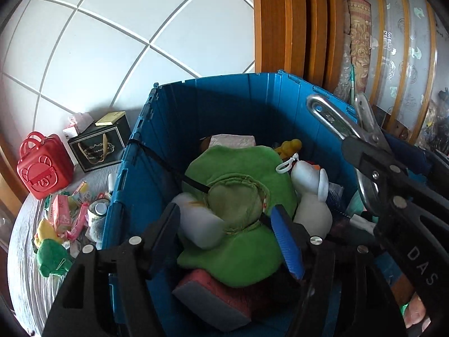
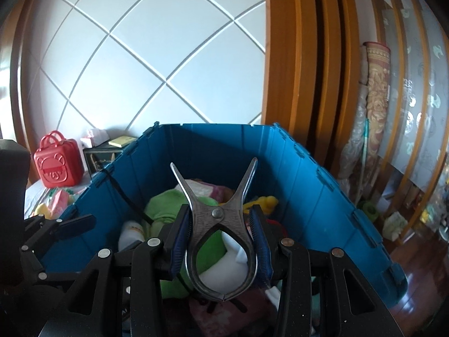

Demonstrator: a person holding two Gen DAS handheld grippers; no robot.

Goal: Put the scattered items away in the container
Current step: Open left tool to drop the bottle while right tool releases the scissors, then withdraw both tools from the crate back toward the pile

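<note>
Right gripper (image 2: 221,241) pinches a metal clip (image 2: 220,224) over the blue bin (image 2: 322,196), left gripper (image 1: 227,238) wide and empty; released carelessly, the clip could snag the black strap (image 1: 157,157).

This looks like a room in someone's home. A white wall (image 2: 157,56) with crossing lines stands behind, next to a big wooden door frame (image 2: 291,56). A rolled-up rug (image 2: 377,106) leans in the corner by glass doors with frosted pictures (image 2: 421,90). Soft toys fill a blue box (image 2: 308,185), like a green plush (image 1: 238,174). A red toy case (image 1: 42,168) and a small black gift bag (image 1: 98,146) sit nearby. The floor is shiny dark wood (image 2: 415,303).
</note>
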